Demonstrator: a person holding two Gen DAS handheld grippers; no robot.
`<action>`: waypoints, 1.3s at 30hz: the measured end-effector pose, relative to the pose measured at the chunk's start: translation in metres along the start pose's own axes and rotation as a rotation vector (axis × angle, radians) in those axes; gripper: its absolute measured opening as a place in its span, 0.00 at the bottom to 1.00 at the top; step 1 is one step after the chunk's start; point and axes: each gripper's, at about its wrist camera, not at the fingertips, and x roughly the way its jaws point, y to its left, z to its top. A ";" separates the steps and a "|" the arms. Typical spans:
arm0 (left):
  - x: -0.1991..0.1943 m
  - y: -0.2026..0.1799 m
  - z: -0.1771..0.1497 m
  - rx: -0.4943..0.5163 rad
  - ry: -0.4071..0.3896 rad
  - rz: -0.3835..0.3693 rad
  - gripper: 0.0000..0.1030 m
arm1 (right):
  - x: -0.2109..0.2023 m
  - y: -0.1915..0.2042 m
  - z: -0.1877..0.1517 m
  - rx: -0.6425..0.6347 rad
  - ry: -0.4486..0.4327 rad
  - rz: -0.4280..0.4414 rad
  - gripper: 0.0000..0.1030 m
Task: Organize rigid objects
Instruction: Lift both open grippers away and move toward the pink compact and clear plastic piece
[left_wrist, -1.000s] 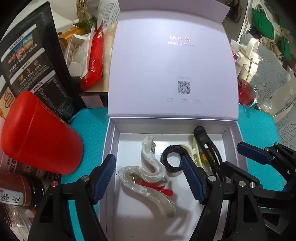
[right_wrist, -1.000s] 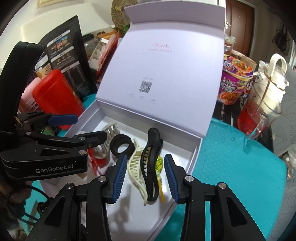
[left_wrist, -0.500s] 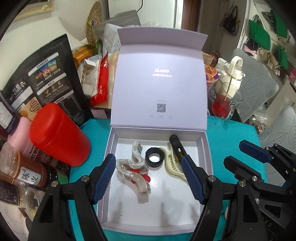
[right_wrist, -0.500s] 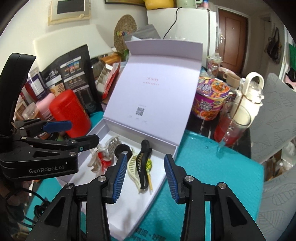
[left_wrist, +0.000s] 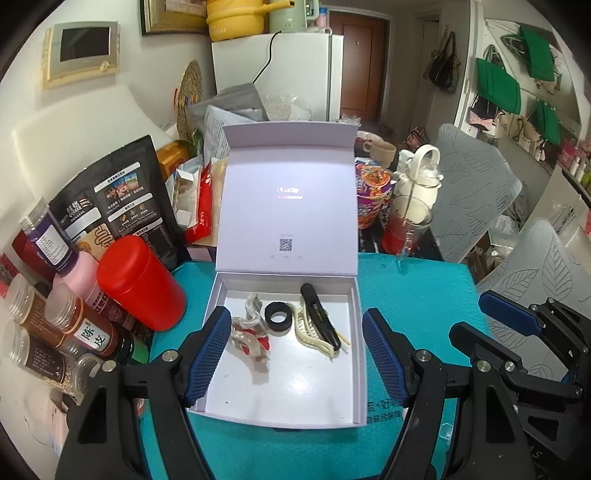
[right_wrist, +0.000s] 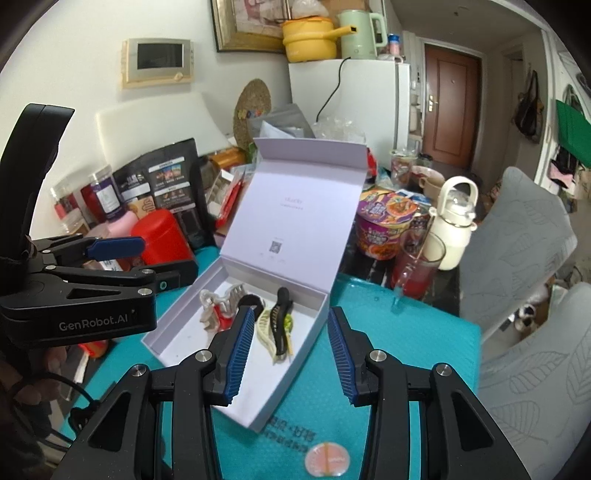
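Observation:
An open white box (left_wrist: 295, 391) with its lid upright sits on a teal mat (left_wrist: 413, 295). Inside lie a clear hair claw (left_wrist: 249, 339), a black ring (left_wrist: 279, 317), a cream claw clip (left_wrist: 312, 334) and a black claw clip (left_wrist: 319, 314). The box (right_wrist: 184, 328) and the black clip (right_wrist: 279, 321) also show in the right wrist view. My left gripper (left_wrist: 295, 354) is open and empty, raised above the box's near half. My right gripper (right_wrist: 290, 354) is open and empty, raised over the box's right side.
A red canister (left_wrist: 142, 282) and several spice jars (left_wrist: 79, 328) crowd the left. A black pouch (left_wrist: 114, 206) stands behind. A noodle cup (left_wrist: 371, 199), a glass of red drink (left_wrist: 404, 230) and a white bottle (left_wrist: 421, 177) stand back right. Grey chairs (left_wrist: 476, 192) are right.
Both grippers have pulled back and up from the box, so it looks smaller and farther. Both stay open and empty. The items in the box have not moved.

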 end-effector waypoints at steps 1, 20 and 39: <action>-0.007 -0.003 -0.002 0.001 -0.005 0.000 0.71 | -0.007 -0.001 -0.002 0.002 -0.004 -0.001 0.40; -0.097 -0.075 -0.063 -0.003 -0.054 -0.041 0.71 | -0.130 -0.020 -0.068 0.032 -0.038 -0.021 0.40; -0.110 -0.118 -0.160 -0.066 0.060 -0.083 0.71 | -0.173 -0.039 -0.160 0.050 0.062 -0.001 0.42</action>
